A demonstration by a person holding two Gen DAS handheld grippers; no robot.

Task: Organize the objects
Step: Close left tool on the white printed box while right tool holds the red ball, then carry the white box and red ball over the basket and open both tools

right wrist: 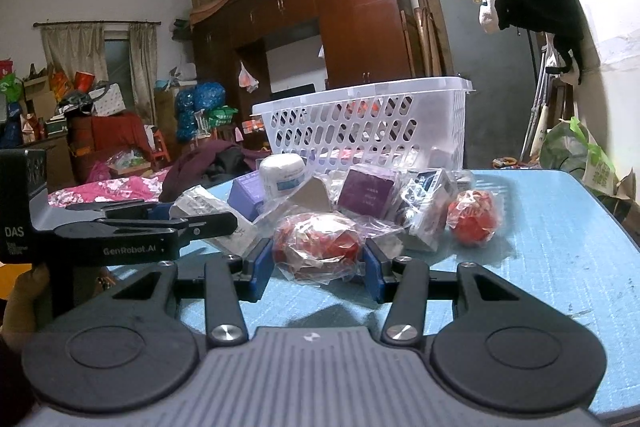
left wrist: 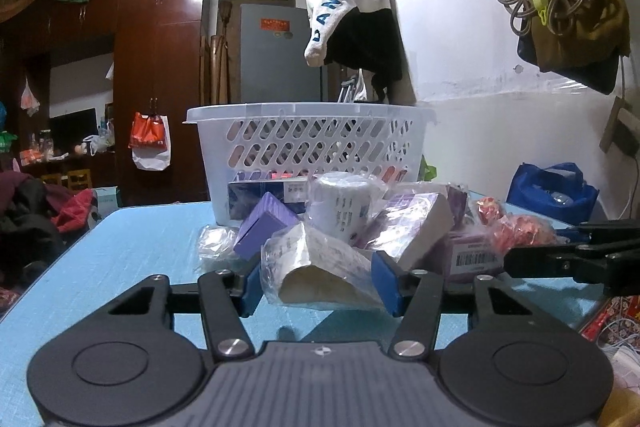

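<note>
On the blue table [left wrist: 120,267] a heap of wrapped goods lies in front of a white slotted basket [left wrist: 308,111]. My left gripper [left wrist: 318,285] has its blue pads against both sides of a pale packet in clear plastic [left wrist: 320,267], at the heap's near edge. In the right wrist view my right gripper [right wrist: 318,267] is shut on a red bundle in clear wrap [right wrist: 316,243] that rests on the table. The left gripper [right wrist: 160,223] shows at the left of that view, the right gripper [left wrist: 560,251] at the right of the left wrist view.
The heap holds purple boxes [left wrist: 264,223], a white jar [left wrist: 340,207], a second red bundle [right wrist: 474,217] and a barcoded pack [left wrist: 476,259]. The basket [right wrist: 360,95] holds a few items. Clothes hang on the right wall [left wrist: 352,23]. A blue bag [left wrist: 552,187] sits beyond the table.
</note>
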